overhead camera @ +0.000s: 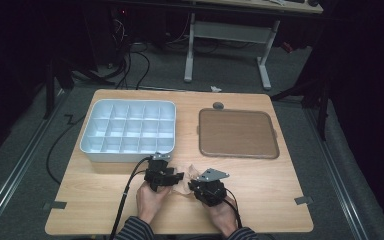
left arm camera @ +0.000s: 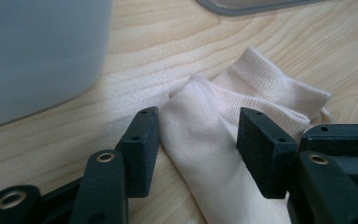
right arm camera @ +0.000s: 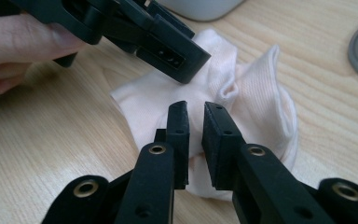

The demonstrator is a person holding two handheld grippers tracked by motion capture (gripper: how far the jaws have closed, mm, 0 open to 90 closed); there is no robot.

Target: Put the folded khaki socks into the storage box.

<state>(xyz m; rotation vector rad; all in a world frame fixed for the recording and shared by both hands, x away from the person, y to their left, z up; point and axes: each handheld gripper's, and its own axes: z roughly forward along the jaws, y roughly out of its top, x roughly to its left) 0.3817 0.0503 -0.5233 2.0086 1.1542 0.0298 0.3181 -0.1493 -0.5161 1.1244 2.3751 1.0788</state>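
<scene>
The right gripper pinches the cream sock narrowly; the left gripper's fingers, wide astride it, may miss the cuff.

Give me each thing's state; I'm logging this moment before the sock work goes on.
Sock: crumpled on the table, cuff folded.
Left tool: open, pads astride the sock.
Right tool: nearly closed, over the sock; grip unclear.
Compartment box: uncovered, compartments bare.
Brown tray: flat, bare.
</scene>
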